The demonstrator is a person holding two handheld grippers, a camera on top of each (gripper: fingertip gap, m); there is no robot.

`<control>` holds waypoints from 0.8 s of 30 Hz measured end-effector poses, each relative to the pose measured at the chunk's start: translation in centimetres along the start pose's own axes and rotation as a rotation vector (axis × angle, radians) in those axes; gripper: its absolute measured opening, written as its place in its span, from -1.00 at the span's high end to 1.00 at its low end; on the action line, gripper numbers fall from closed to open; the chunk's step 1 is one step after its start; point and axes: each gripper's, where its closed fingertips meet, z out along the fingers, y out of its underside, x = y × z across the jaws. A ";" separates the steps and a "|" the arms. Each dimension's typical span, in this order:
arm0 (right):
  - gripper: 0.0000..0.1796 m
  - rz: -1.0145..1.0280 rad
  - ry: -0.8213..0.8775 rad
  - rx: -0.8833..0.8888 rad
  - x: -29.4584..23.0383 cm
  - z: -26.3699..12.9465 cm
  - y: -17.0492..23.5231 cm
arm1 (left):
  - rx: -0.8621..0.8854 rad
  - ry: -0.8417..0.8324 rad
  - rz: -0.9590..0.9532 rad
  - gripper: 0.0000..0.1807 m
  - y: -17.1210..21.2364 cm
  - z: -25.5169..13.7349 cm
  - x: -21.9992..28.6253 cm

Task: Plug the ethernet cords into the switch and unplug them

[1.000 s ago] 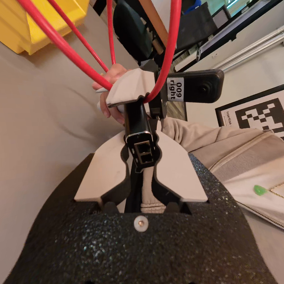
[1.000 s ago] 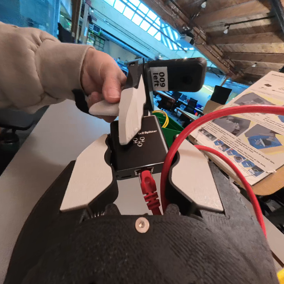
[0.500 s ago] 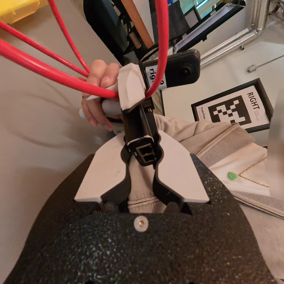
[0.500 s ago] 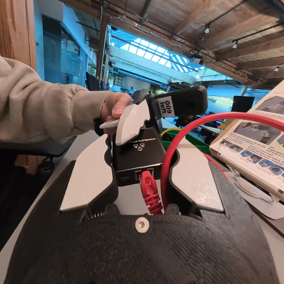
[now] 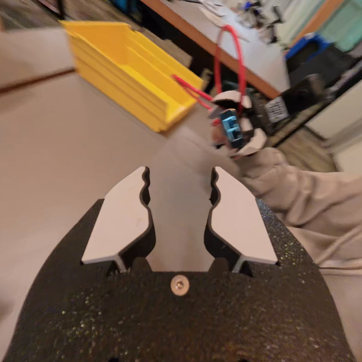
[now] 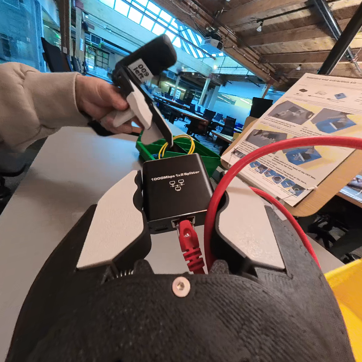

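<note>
My right gripper [image 6: 181, 183] is shut on the black switch [image 6: 176, 197] and holds it by its sides above the table. A red ethernet plug [image 6: 189, 241] sits in the switch's near port, and its red cord [image 6: 254, 148] loops off to the right. My left gripper [image 5: 180, 170] is open and empty over the grey table [image 5: 58, 156]. It also shows in the right wrist view [image 6: 166, 141], held in a hand up and left of the switch, apart from it. In the blurred left wrist view the right gripper [image 5: 235, 125] holds the switch [image 5: 232, 128] farther off.
A yellow bin [image 5: 127, 68] stands on the table behind, also showing at the right wrist view's lower right [image 6: 346, 293]. A green bin [image 6: 148, 150] with a yellow cable lies beyond the switch. An instruction sheet on a board [image 6: 313, 137] leans at the right. A beige sleeve [image 5: 293, 195] crosses the right.
My left gripper has let go of the switch's far end, opened and pulled back and away. My right gripper still holds the switch with the red plug in it.
</note>
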 end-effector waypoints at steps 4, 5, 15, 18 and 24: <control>0.15 -0.001 -0.033 -0.013 -0.3 -0.1 -0.1 | -0.070 -0.410 0.239 0.49 0.5 -8.4 -8.8; 0.15 -0.003 -0.060 -0.019 -0.7 0.0 -0.1 | -0.107 -0.529 0.342 0.49 0.6 -10.6 -11.3; 0.15 0.036 -0.100 -0.012 -1.2 0.8 0.3 | -0.804 -0.697 1.538 0.32 3.3 -15.3 -23.4; 0.15 0.047 -0.090 0.002 -0.6 0.7 0.3 | -0.946 -0.538 1.842 0.34 4.2 -14.1 -24.8; 0.15 0.058 -0.069 -0.038 0.3 0.1 1.6 | -1.124 -0.285 2.002 0.37 5.3 -14.5 -28.8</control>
